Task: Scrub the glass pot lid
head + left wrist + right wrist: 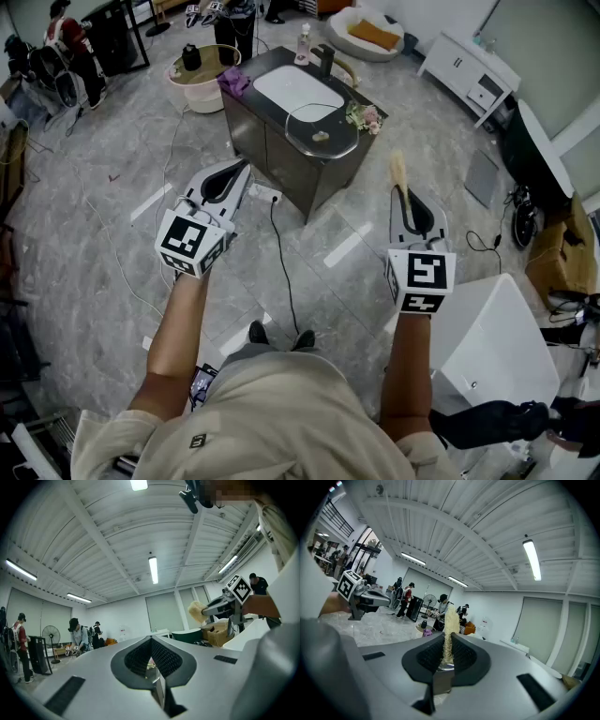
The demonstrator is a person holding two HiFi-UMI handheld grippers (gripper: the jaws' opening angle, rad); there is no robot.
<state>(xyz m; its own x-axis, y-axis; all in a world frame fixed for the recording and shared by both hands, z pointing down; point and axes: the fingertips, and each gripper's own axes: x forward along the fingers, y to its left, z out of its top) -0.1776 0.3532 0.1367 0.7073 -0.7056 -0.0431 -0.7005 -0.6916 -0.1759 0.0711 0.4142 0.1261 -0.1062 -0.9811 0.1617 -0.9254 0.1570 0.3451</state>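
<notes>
The glass pot lid [319, 125] lies on the dark sink counter [281, 131] ahead of me, to the right of the white basin [298, 91]. Both grippers hang in the air well short of the counter. My left gripper [242, 174] is shut with nothing between its fingers, and its tips [151, 640] meet in the left gripper view. My right gripper [405, 195] is shut on a yellowish scrub sponge [398, 172] that sticks out past the tips. In the right gripper view the sponge [450, 620] stands upright between the pads [459, 656].
A small flower bunch [364, 117] sits at the counter's right corner. A power strip [266, 195] and a black cable [284, 272] lie on the floor before the counter. A white cabinet [487, 337] stands to my right, a round tub [202, 80] to the far left. People stand in the background.
</notes>
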